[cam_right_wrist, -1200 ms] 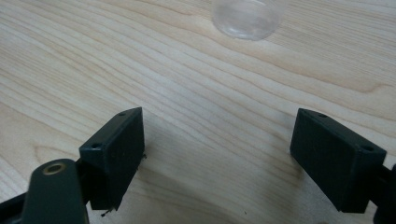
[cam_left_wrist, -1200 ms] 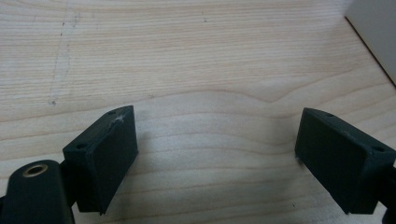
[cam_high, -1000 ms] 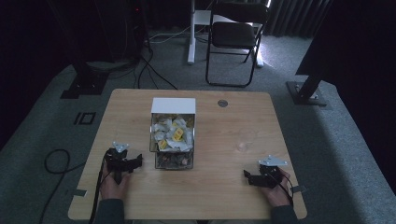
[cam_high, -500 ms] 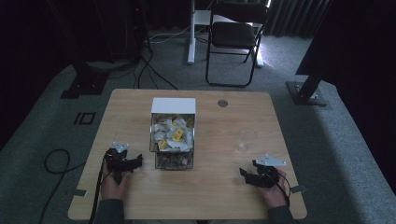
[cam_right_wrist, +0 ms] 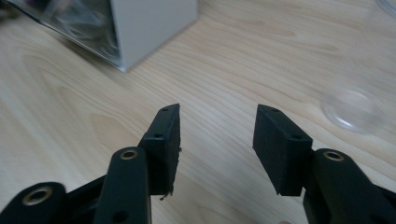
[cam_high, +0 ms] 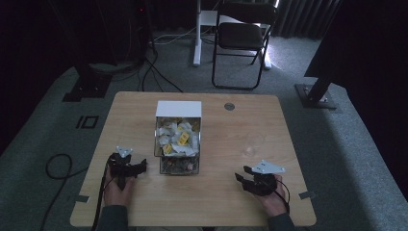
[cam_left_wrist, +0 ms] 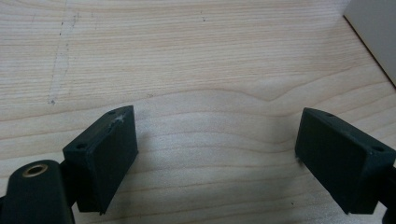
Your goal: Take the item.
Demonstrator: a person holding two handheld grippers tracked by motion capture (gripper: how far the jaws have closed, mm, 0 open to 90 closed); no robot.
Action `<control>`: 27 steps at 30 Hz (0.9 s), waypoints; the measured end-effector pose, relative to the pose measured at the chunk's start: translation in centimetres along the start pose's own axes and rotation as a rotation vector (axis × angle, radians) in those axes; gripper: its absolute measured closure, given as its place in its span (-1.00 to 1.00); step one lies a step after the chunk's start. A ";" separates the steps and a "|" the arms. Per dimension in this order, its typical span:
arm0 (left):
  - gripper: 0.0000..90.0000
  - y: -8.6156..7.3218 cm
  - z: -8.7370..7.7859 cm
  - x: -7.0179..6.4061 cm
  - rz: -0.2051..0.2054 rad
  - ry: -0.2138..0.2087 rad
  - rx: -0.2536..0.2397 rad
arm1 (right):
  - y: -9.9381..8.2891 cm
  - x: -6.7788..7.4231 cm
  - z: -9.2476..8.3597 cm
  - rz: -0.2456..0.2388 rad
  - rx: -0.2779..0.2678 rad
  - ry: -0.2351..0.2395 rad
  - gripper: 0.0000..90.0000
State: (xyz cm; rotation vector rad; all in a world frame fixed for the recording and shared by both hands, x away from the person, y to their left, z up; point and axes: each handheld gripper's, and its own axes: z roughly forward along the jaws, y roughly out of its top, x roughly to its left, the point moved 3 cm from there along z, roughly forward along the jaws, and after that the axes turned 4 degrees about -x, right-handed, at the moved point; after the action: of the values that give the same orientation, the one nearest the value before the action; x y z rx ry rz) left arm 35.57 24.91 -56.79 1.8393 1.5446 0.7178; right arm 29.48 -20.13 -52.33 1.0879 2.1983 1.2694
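While I look down from the high view, I see a light wooden table [cam_high: 216, 202] with a clear box [cam_high: 178, 139] standing near its middle; the box has a white back panel and is stuffed with small white and yellow packets [cam_high: 179, 137]. My left gripper [cam_high: 126, 166] rests on the table just beside the box's left front corner, held from below by my left hand [cam_high: 119, 190]. Seen from the left gripper view, its two black jaws stand wide apart over bare wood, with nothing between them, and a pale edge of the box shows at the upper right. My right gripper [cam_high: 250, 180] sits well apart from the box, near the table's right front, held by my right hand [cam_high: 274, 199]. Along the right gripper view, its jaws are parted by a moderate gap and hold nothing; the box's white corner [cam_right_wrist: 149, 28] lies ahead to the left, and a small clear round lid [cam_right_wrist: 352, 109] lies on the wood ahead to the right.
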 end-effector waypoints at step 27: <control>-0.70 0.0 0.0 0.0 0.001 -0.001 0.000 | 4.1 5.0 0.8 -0.101 -0.060 0.083 0.44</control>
State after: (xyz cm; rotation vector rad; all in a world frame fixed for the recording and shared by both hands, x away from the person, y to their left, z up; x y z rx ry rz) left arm 35.53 24.92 -56.79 1.8405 1.5434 0.7175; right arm 28.57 -14.61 -48.99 0.9049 2.2294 1.3494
